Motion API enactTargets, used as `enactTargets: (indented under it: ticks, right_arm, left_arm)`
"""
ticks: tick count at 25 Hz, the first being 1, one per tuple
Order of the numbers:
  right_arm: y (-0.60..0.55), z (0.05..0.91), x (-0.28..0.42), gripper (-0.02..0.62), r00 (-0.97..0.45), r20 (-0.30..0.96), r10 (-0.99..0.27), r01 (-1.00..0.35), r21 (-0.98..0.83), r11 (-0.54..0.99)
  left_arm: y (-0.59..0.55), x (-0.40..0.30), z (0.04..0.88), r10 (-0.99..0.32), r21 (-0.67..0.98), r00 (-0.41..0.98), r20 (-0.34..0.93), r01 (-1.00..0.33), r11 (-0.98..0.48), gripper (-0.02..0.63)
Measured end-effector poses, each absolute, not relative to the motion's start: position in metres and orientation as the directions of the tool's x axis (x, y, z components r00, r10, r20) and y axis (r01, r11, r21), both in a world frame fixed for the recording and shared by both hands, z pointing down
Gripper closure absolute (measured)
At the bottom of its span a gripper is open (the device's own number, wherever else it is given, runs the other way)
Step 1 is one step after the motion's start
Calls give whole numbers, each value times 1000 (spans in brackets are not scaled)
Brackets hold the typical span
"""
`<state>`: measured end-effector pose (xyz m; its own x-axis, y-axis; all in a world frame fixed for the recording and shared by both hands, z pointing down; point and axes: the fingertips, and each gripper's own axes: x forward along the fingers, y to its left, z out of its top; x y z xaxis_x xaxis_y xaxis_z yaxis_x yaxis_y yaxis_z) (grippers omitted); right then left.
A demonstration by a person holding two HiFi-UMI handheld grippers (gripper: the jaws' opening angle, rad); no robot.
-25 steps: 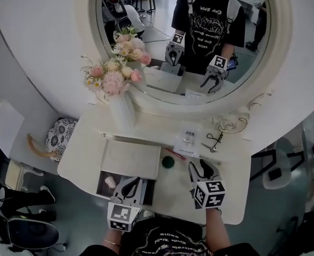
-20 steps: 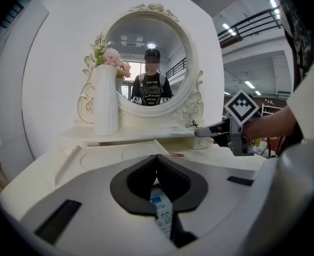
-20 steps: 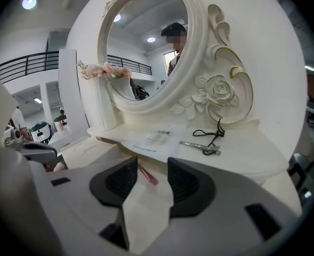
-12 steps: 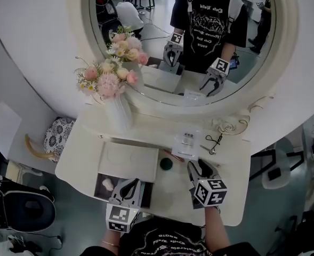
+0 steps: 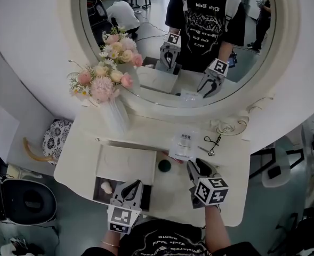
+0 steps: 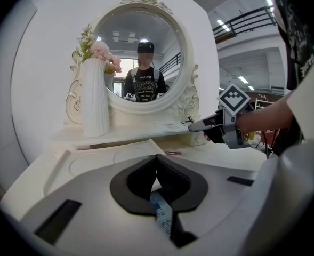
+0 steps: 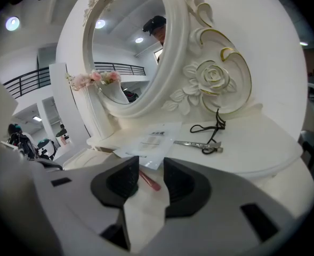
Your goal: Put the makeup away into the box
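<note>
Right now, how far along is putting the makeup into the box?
Done: one pale item lies in the box. In hand: left tongs shut on what looks like a printed sachet; right tongs, jaws just closing, straddle the pink stick, ungripped. Left: green disc, packet, eyelash curler.

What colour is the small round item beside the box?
The round item is dark green; head view.

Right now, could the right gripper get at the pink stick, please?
Probably yes: the right gripper has its jaws apart, empty, just closing a little, and the pink stick lies bare on the tabletop straight ahead.
</note>
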<state>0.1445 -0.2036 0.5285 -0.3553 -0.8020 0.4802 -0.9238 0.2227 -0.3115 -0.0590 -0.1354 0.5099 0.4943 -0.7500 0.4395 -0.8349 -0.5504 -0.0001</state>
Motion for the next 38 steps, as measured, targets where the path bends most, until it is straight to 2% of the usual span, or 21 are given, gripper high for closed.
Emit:
enactTargets:
  ticks: [8,11,20,38]
  right_arm:
    - [-210,534,142,468,-360,486,-796,-919,-334,212]
    - [-211,533,141,511,-363,480,-799,-915,-347,207]
    - [-215,522,141,572,-376,418,-827,-889,-415,195]
    - [-203,499,129,586,-454,334,-826,-840,-469,272]
  left_arm:
    - [-138,-60,516,-742,-3,495,451,-831,-556,591]
    - [-137,-63,516,-744,1,492,453,-835,-551,591]
    - [-137,-69,514,-757,3,477,448,-847,-532,591]
    - [-131,-67,511,-764,9,481,430,-849,-529,591]
